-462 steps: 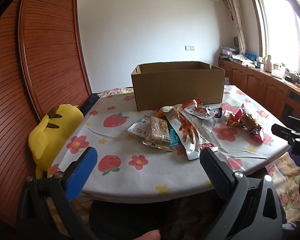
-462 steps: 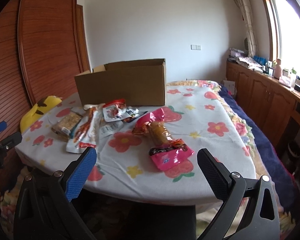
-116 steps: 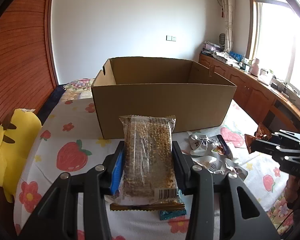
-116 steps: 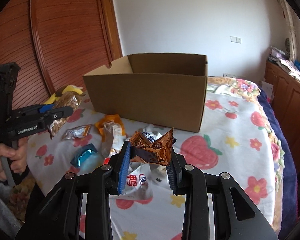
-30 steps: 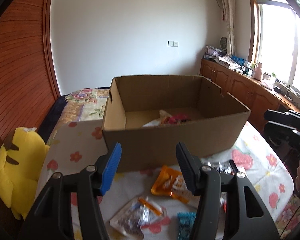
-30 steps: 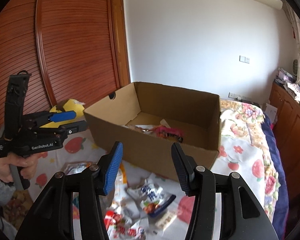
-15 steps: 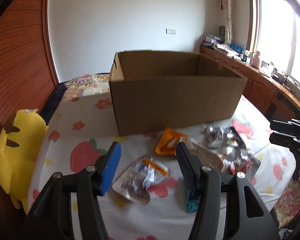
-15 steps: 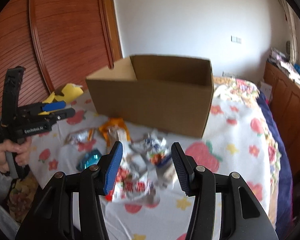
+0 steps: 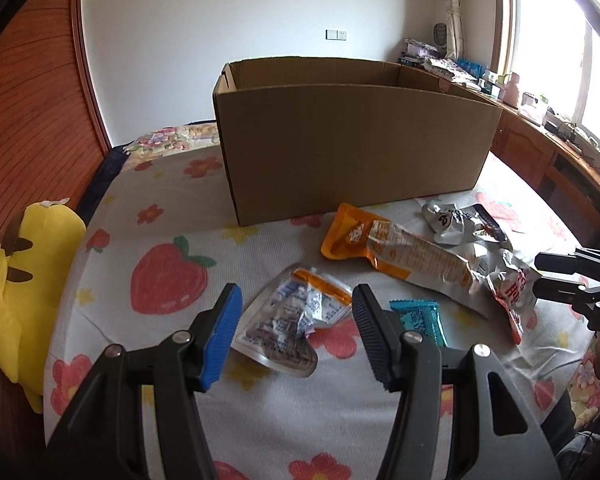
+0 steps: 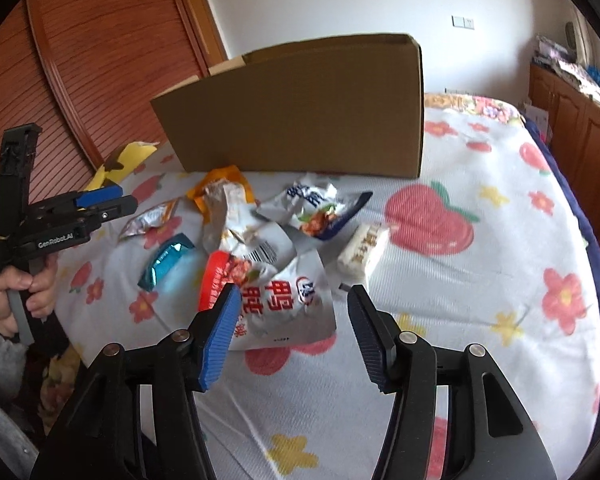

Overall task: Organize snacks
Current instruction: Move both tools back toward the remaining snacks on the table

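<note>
Left wrist view shows the left gripper [image 9: 296, 330] with its fingers spread apart and empty, poised just above a clear crinkled pouch with an orange top [image 9: 294, 326], which sits framed between them, probably the next pick. Beside it lie a small teal packet [image 9: 418, 320] and a long orange-and-white bag [image 9: 404, 258], all scattered on the flowered tablecloth [image 9: 168, 280] in front of the cardboard box [image 9: 352, 148], whose open top stands ready to receive them. Right wrist view shows the right gripper [image 10: 290, 326], likewise wide open and holding nothing, lined up over a white bag with red characters [image 10: 284, 300]; a small pale wrapped bar [image 10: 362, 250] lies just to its right. Both tools seem set to grab at once, halving the trips to the box.
</note>
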Action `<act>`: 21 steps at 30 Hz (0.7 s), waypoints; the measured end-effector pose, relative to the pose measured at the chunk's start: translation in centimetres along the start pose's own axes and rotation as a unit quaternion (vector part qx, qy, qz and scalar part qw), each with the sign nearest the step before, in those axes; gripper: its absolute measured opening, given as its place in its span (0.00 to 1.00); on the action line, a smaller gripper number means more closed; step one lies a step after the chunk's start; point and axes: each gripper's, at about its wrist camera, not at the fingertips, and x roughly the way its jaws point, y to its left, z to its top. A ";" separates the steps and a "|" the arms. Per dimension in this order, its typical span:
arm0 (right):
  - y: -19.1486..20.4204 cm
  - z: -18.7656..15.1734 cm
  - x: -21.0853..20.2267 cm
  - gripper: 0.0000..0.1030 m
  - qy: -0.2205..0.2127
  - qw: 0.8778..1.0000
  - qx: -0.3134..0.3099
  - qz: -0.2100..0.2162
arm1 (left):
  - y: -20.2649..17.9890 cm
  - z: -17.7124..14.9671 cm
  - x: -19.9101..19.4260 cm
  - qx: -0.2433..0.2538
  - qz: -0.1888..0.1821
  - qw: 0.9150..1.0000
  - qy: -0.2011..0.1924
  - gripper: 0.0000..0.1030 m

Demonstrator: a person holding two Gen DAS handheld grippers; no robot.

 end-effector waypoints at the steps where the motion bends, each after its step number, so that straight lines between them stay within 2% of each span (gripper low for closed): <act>1: 0.0 -0.1 0.2 0.56 0.002 1.000 0.002 0.001 | 0.1 -0.1 0.1 -0.002 -0.001 1.000 0.002 0.56; 12: 0.8 -0.2 2.0 0.59 0.016 1.000 0.001 -0.005 | 0.5 -0.9 1.0 -0.005 -0.006 1.000 0.014 0.56; 21: 2.1 -0.2 2.9 0.61 0.013 0.998 -0.032 -0.044 | 0.4 -1.2 1.2 0.007 -0.011 1.000 0.019 0.57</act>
